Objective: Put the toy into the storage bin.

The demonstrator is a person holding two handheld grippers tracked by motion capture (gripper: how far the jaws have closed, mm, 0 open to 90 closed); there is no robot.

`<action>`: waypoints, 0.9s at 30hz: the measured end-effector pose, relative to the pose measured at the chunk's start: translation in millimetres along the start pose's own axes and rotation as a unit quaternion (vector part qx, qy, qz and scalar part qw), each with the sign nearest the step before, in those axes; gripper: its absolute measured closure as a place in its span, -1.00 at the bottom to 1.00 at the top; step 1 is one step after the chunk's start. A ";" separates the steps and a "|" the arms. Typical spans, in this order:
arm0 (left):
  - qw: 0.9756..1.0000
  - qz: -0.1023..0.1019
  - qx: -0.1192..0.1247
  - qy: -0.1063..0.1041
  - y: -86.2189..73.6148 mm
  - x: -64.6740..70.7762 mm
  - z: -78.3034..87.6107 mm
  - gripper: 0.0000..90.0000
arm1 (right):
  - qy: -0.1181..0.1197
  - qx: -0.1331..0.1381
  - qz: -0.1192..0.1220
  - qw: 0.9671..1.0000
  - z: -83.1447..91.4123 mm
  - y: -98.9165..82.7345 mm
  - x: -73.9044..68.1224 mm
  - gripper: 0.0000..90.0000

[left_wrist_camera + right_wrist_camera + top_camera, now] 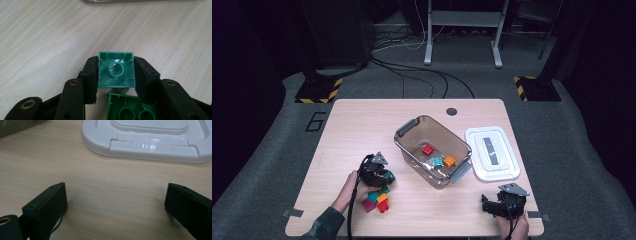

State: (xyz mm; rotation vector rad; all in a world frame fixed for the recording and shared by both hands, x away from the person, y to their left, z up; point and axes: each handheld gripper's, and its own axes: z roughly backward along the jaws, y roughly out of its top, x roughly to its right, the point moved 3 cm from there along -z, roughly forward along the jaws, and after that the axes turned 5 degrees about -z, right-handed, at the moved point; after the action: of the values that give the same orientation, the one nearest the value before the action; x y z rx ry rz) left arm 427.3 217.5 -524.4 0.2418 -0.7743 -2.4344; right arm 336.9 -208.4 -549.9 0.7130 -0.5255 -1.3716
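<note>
Left tool [115, 72] is clamping a teal-green brick [115, 73], hollow underside facing the camera, pads pressing both its sides, over the tabletop [50, 37] at front left. A darker green brick [130, 107] is lying just below it. Small brick pile [378, 200] is sitting right beside that tool. Clear bin [412, 131] mid-tabletop is holding three bricks. White lid [507, 172] is lying right of it. Right tool [116, 205] is resting wide open, gripping nothing, near the lid.

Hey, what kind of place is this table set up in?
Probably a lab or recording studio rather than a home: black stand bases edged with hazard tape, loose cables trailing over grey carpet, and a lone wooden table holding a clear plastic bin of toy bricks.
</note>
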 end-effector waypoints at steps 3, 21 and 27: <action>1.000 -0.001 -0.001 0.003 0.1 0.3 -0.5 0.28 | 0.000 0.000 0.000 1.000 0.0 0.0 0.1 -0.92; 0.999 0.008 0.033 0.015 1.4 -9.4 24.5 0.30 | 0.000 -0.001 -0.002 1.000 0.1 -0.1 -0.3 -0.92; 0.999 0.012 0.048 0.017 5.9 -14.6 38.3 0.30 | 0.000 0.000 0.001 1.000 0.0 0.1 0.1 -0.92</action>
State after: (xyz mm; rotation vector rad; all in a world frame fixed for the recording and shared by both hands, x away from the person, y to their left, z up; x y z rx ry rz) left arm 429.5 240.0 -489.7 0.3089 -0.8749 -2.3668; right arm 337.0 -208.6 -549.9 0.7131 -0.5258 -1.3705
